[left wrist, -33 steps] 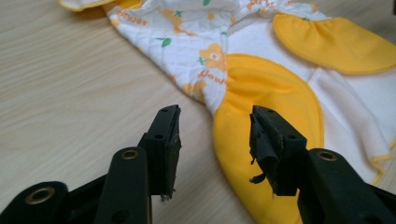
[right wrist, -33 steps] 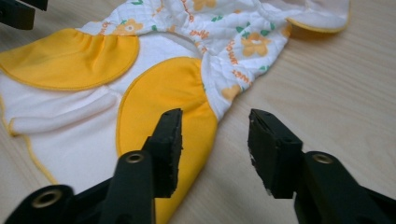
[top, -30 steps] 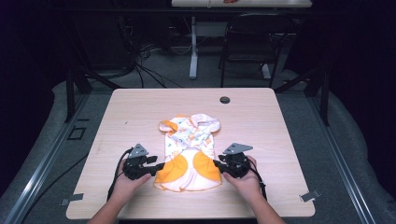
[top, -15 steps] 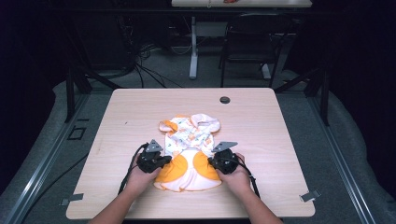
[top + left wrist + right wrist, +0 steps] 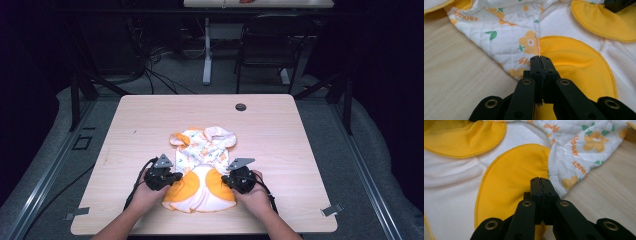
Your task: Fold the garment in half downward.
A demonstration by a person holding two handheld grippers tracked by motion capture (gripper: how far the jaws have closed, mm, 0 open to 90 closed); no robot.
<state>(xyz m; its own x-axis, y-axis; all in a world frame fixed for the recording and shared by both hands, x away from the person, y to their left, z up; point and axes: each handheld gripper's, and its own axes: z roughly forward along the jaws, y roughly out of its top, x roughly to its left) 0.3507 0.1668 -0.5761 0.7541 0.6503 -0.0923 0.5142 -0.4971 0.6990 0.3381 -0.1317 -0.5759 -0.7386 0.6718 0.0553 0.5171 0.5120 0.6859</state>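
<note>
Left gripper (image 5: 172,178) is down at the near left edge of the baby garment (image 5: 202,172), and its jaws have just been closing. In the left gripper view they now meet tip to tip at the gripper (image 5: 540,58), right where the garment's (image 5: 564,50) quilted flower print joins an orange patch (image 5: 574,65). Whether a fold of cloth is actually pinched between them, I cannot tell; the tips sit on the fabric with no gap between them.

Over on the other side, the right gripper (image 5: 231,181) mirrors it at the near right edge, jaws also just closed. Its own view shows the gripper (image 5: 540,179) pressed together over the garment's (image 5: 456,177) orange patch (image 5: 509,185), close to the printed quilting. Same story there: closed flat, grip on cloth unclear.

Both hands, left hand (image 5: 145,197) and right hand (image 5: 256,199), rest low on the light wooden surface (image 5: 280,145). That garment lies spread near the person's edge of the surface, centred, white and orange half nearest, flower-print top pointing away. One small dark round fitting (image 5: 240,107) sits well apart near the far edge.
</note>
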